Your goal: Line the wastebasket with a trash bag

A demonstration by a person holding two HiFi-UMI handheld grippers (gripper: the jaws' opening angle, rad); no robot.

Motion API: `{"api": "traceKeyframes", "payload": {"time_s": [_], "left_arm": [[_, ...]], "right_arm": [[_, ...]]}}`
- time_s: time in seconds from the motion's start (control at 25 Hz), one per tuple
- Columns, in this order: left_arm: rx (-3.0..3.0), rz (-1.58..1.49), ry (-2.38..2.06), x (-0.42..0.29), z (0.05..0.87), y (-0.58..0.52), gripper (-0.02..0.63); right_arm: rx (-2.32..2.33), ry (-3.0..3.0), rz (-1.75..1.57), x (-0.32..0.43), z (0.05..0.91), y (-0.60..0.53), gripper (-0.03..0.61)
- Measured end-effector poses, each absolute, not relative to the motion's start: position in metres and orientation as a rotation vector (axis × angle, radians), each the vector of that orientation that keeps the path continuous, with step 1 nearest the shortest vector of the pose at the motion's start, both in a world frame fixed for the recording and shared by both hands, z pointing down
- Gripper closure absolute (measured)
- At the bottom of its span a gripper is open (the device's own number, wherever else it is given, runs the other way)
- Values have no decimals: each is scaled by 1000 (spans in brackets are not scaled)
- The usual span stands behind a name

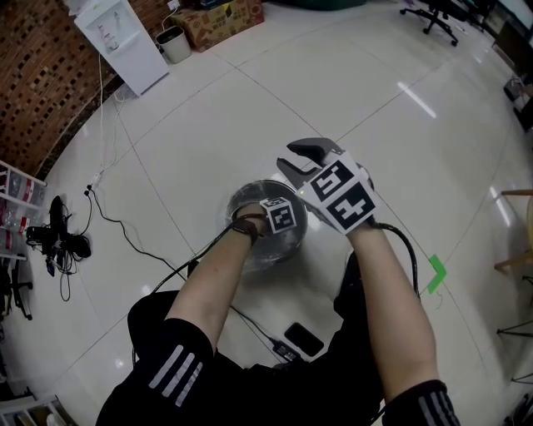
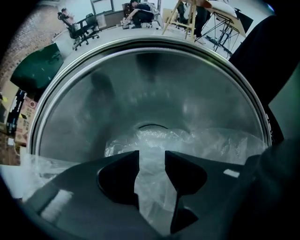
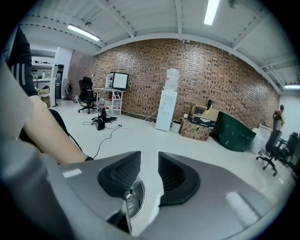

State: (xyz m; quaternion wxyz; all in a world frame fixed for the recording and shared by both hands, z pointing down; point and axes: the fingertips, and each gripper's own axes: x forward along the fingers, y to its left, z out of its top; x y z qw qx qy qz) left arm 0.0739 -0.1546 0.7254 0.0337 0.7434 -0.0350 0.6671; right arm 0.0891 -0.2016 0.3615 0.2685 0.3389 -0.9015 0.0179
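Observation:
A round metal wastebasket (image 1: 241, 196) stands on the white tiled floor in front of the person's knees. My left gripper points straight down into it; in the head view only its marker cube (image 1: 279, 217) shows above the rim. Inside, the left gripper (image 2: 152, 155) is shut on a bunched strand of the clear trash bag (image 2: 187, 143), whose film fills the gap between the jaws and heaps on the bottom. More film drapes at the left edge (image 2: 26, 165). My right gripper (image 1: 285, 155) hovers above the far rim, open and holding nothing (image 3: 149, 161); the basket rim (image 3: 136, 197) shows beneath it.
A black cable (image 1: 125, 233) runs across the floor to the left. A dark phone-like object (image 1: 304, 339) lies by the person's legs. A water dispenser (image 1: 121, 42), a small bin (image 1: 173, 43) and a cardboard box (image 1: 221, 18) stand far back. Green tape (image 1: 436, 273) marks the floor at right.

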Motion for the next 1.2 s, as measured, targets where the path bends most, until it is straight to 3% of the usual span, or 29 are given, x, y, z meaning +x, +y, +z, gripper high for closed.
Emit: {"api": "traceKeyframes", "payload": {"time_s": [0.32, 0.56, 0.84, 1.2], "left_arm": [[2551, 1842, -185, 99, 624, -157, 448], [2545, 1778, -515, 32, 554, -188, 448], [2338, 1691, -721, -59, 560, -182, 448], [2372, 1648, -650, -66, 569, -173, 448]], "right_arm": [[927, -2423, 35, 94, 363, -201, 449], [851, -2385, 90, 87, 390, -195, 449], [778, -2317, 191, 70, 443, -196, 448], [600, -2152, 369, 33, 547, -177, 446]]}}
